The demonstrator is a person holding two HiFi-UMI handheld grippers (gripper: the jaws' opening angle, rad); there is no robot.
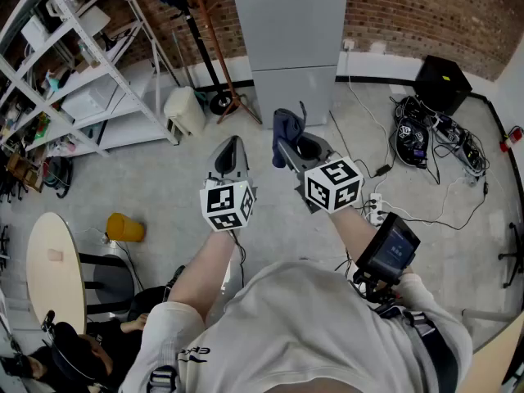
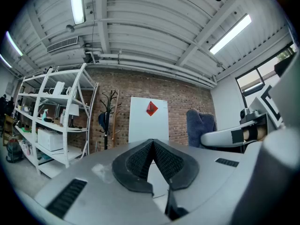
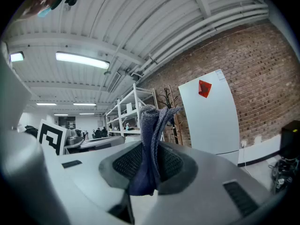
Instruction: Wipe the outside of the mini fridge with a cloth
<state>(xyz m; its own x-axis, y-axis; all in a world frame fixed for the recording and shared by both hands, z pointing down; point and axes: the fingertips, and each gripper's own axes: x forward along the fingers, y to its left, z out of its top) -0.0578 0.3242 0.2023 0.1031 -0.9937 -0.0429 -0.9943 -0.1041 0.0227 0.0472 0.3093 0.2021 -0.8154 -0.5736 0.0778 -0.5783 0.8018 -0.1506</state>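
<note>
The white mini fridge (image 1: 288,39) stands against the brick wall ahead; it also shows in the left gripper view (image 2: 148,120) and the right gripper view (image 3: 209,116), with a red diamond sticker on its door. My right gripper (image 1: 286,137) is shut on a folded blue-grey cloth (image 3: 149,144), which sticks up between its jaws (image 1: 283,131). My left gripper (image 1: 230,149) is shut with nothing in it, its pads pressed together (image 2: 152,159). Both grippers are held in the air short of the fridge.
A white metal shelving rack (image 1: 74,64) full of items stands at the left. A coat stand (image 1: 214,64) is left of the fridge. Cables, a power strip (image 1: 375,208) and a black box (image 1: 442,82) lie on the floor at the right. A yellow object (image 1: 124,228) and round table (image 1: 53,270) are at lower left.
</note>
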